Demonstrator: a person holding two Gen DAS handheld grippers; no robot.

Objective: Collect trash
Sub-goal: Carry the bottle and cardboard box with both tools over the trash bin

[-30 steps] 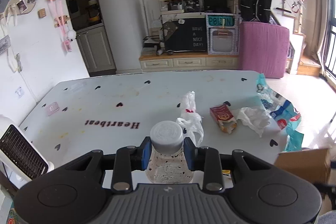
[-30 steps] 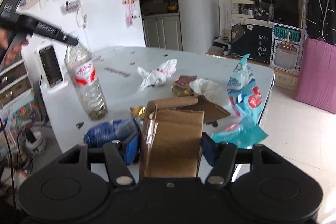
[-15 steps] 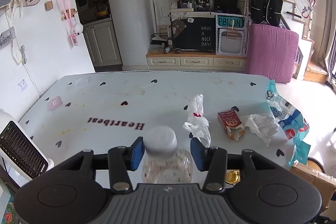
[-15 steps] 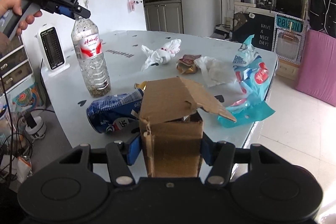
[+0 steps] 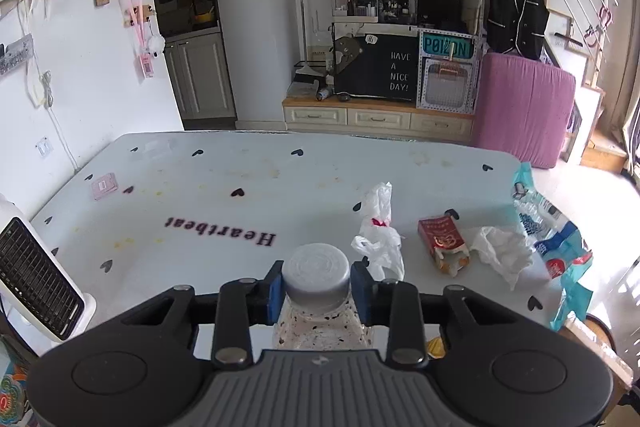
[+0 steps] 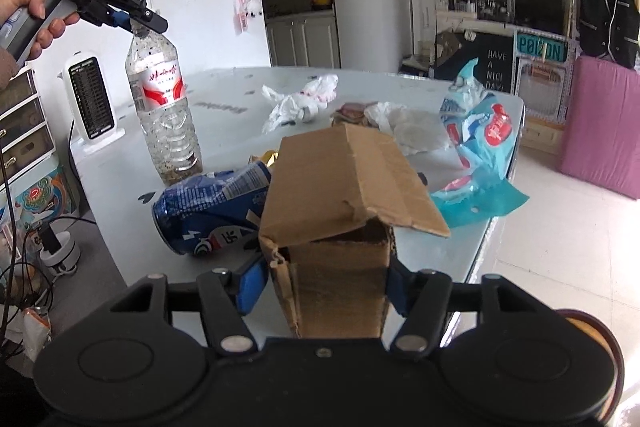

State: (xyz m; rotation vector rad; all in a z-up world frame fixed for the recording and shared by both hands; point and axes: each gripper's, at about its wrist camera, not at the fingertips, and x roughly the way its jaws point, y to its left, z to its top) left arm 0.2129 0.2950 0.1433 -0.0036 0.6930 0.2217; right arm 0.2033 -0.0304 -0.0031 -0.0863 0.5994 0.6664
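At lower centre, your left gripper [image 5: 317, 287] clamps the bottle [image 5: 318, 303] cap; your right gripper [image 6: 326, 281], jaws opening, straddles the cardboard box [image 6: 340, 227].

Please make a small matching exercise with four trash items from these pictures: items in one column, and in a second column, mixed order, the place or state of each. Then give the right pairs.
Items
1. plastic bottle
2. blue can
3. cardboard box
4. blue snack bag

Place or state
A. lying on its side on the table
B. hanging partly over the table edge
C. upright, its cap gripped by the left gripper
D. between the fingers of the right gripper, flap open

Pairs: 1-C, 2-A, 3-D, 4-B
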